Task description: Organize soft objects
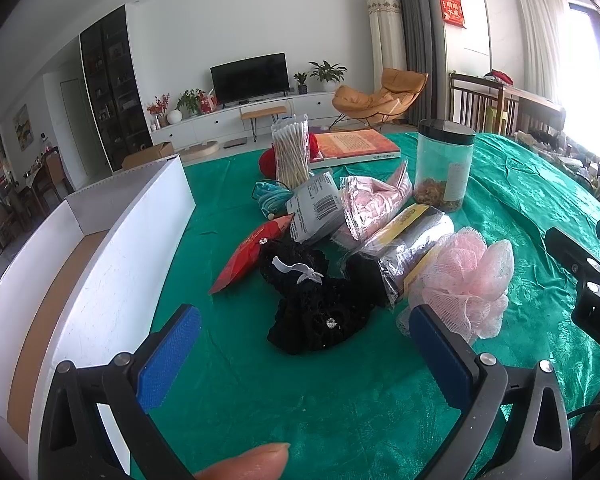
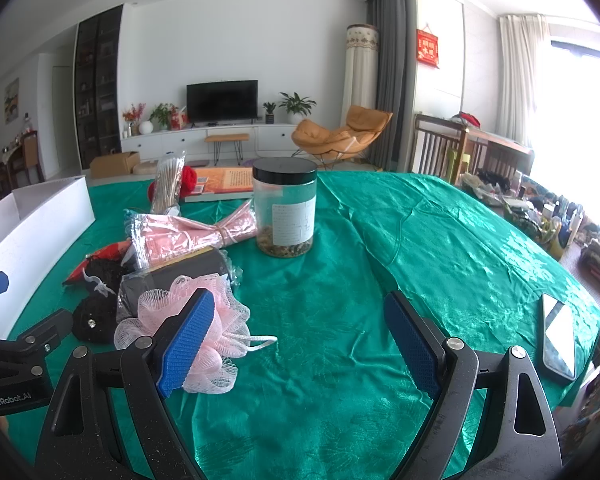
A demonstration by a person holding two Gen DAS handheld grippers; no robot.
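While the left wrist view looks along the left tool (image 1: pixel 304 344), its two blue pads stand wide apart with nothing between them, just above the green cloth of the worktop (image 1: pixel 300 400). Ahead of the pads lies a black lace piece (image 1: pixel 320 316) with a white bow and small shiny studs. To its right sits a pink mesh bath puff (image 1: pixel 466 276), touching a rolled grey item in clear wrap (image 1: pixel 404 252). Behind these lie a red packet (image 1: pixel 246 256), a grey pouch with a barcode (image 1: pixel 316 212) and a pink item in a crinkled clear bag (image 1: pixel 374 204). Farther back stand a pack of cotton swabs (image 1: pixel 290 152), a clear jar with a black lid (image 1: pixel 444 164) and a flat book (image 1: pixel 352 146). A white open box (image 1: pixel 112 248) stands along the left edge of the worktop. A fingertip shows at the bottom edge, and part of the other tool shows at the right edge.

From the right wrist view, the right tool (image 2: pixel 300 340) is also spread wide and holds nothing. Its left pad overlaps the bath puff (image 2: pixel 224 320) in the picture; whether they touch I cannot tell. The puff's white cord loop lies on the cloth between the pads. A phone (image 2: pixel 558 340) lies screen up near the right edge of the worktop, well apart from the pile.
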